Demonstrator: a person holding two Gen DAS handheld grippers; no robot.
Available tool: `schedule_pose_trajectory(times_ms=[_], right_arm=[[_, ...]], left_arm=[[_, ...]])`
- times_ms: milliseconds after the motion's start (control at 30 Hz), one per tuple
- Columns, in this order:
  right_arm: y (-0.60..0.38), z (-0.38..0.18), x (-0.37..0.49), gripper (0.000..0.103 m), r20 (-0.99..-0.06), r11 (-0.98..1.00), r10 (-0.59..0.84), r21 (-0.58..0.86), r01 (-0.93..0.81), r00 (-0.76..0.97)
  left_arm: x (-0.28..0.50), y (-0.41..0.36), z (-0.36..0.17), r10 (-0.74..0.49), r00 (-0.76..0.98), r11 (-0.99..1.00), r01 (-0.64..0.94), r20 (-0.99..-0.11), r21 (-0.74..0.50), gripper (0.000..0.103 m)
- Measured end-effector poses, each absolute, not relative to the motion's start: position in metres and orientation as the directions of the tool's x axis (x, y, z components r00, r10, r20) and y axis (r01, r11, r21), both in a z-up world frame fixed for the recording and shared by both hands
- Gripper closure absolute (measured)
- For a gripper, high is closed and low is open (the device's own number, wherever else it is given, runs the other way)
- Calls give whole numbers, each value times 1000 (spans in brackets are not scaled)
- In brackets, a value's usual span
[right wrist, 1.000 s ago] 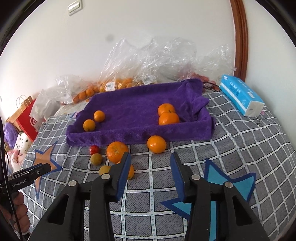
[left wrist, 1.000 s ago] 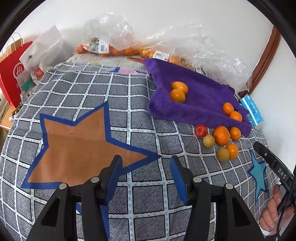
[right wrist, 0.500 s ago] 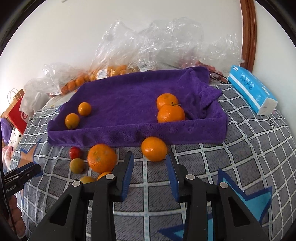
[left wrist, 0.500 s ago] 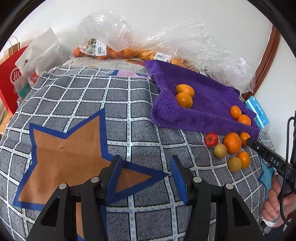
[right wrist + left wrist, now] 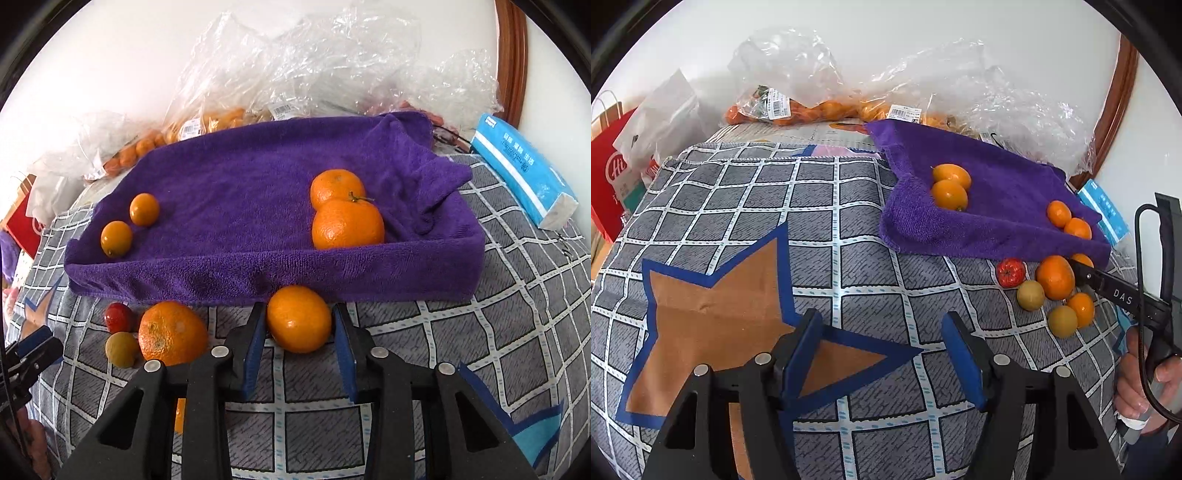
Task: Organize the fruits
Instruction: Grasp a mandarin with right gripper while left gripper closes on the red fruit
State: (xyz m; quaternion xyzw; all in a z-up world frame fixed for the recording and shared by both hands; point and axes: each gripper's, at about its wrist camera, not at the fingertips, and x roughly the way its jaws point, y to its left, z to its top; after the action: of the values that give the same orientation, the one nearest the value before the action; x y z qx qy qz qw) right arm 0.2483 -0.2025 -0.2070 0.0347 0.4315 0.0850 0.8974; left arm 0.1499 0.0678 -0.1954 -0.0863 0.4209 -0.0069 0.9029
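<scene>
The greatest risk was judged to be the round orange tangerine (image 5: 299, 318) being squeezed off-centre and rolling away across the grey checked bedcover (image 5: 498, 332), since it lay loose just before the front wall of the purple towel-lined tray (image 5: 280, 273). The neighbouring large dimpled orange (image 5: 173, 334) might also have been nudged by the left-hand finger.

The right gripper (image 5: 299, 339) was angled steeply down, its blue pads set either side of the tangerine; its jaws had just been closing, and a sliver of gap was still seen, so no firm pinch was shown. The left gripper (image 5: 881, 352) was held over the brown star patch (image 5: 713, 314), its jaws spread, having just been opening, with nothing between them.
</scene>
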Motion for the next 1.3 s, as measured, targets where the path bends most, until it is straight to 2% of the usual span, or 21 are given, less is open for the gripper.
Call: schedule_pose_trajectory(times_ms=[67,133,400,467,600,700,833,1067,1300], right_arm=[[-204,-206,246,69,-762,982,189,141,-126,620],[-205,-203,244,69,-752,981,194,145,-129,629],[-217,-196,220,69,-723,983,181,133,-123,667],[-224,-196,215,69,-721,985,175,128,-120,670],[-240,-195,205,69,-709,986,166,127,-107,685],[-251,-195,201,69,-701,986,161,138,-89,695],[-260,-196,202,69,-694,974,219,198,-111,686],[-257,-196,202,69,-690,970,239,200,-137,683],[-251,-197,199,69,-694,966,258,195,-170,672]], left_arm=[[150,67,-196,-99,643,985,-46,-759,-167,30],[151,67,-196,-114,642,984,-34,-758,-177,27],[147,64,-195,-97,639,987,-39,-763,-158,27],[143,58,-195,-80,637,990,-42,-767,-138,28],[140,39,-190,-147,631,982,-1,-761,-191,36],[143,20,-182,-197,626,975,42,-754,-219,37],[153,-2,-175,-184,639,980,60,-747,-190,39],[180,-16,-177,-173,634,979,30,-754,-200,62],[204,-26,-179,-190,604,975,23,-774,-221,65]])
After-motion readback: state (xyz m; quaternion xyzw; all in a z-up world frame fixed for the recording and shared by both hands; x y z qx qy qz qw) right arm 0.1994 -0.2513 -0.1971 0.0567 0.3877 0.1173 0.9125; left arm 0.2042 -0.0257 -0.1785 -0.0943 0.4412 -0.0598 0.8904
